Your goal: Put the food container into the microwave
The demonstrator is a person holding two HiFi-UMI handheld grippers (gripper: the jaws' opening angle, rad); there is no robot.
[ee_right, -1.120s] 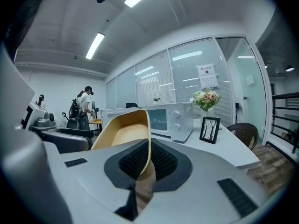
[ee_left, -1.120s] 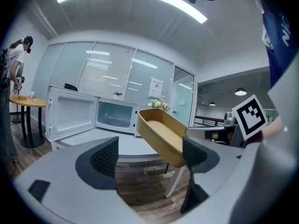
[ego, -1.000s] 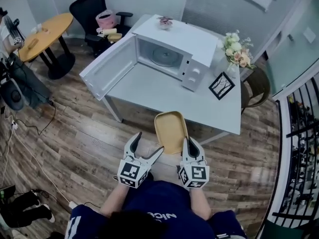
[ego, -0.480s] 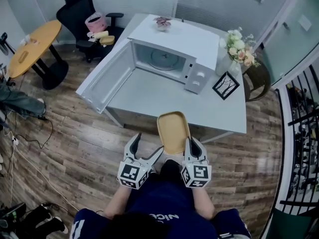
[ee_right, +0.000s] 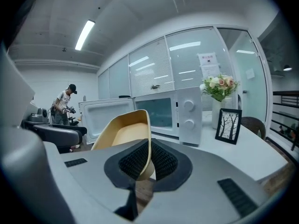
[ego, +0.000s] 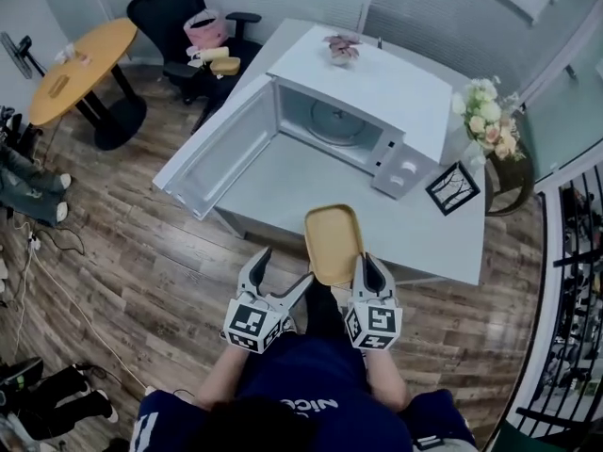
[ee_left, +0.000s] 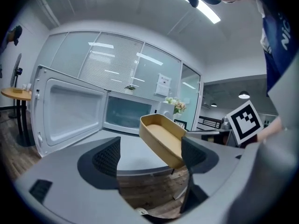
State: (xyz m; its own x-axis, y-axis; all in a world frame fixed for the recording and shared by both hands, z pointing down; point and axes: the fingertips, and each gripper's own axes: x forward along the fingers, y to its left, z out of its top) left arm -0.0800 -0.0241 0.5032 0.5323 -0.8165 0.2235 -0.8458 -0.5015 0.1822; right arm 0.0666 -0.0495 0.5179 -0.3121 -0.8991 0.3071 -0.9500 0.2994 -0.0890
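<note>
While the right tool [ego: 368, 265] pinches just one wall, the container [ego: 333, 243] may tip.
It hangs over the near edge of the desk [ego: 283, 179], short of the open microwave [ego: 377, 92]; the left tool [ego: 283, 267] gapes empty.

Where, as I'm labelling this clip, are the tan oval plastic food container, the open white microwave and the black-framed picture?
tan oval plastic food container [ego: 334, 241]: head view, its inner floor.
open white microwave [ego: 386, 88]: head view, its flat top.
black-framed picture [ego: 453, 187]: head view, centre of the picture.

office: swivel chair [ego: 171, 6], glass partitions [ee_right: 187, 71], round table [ego: 83, 64]
</note>
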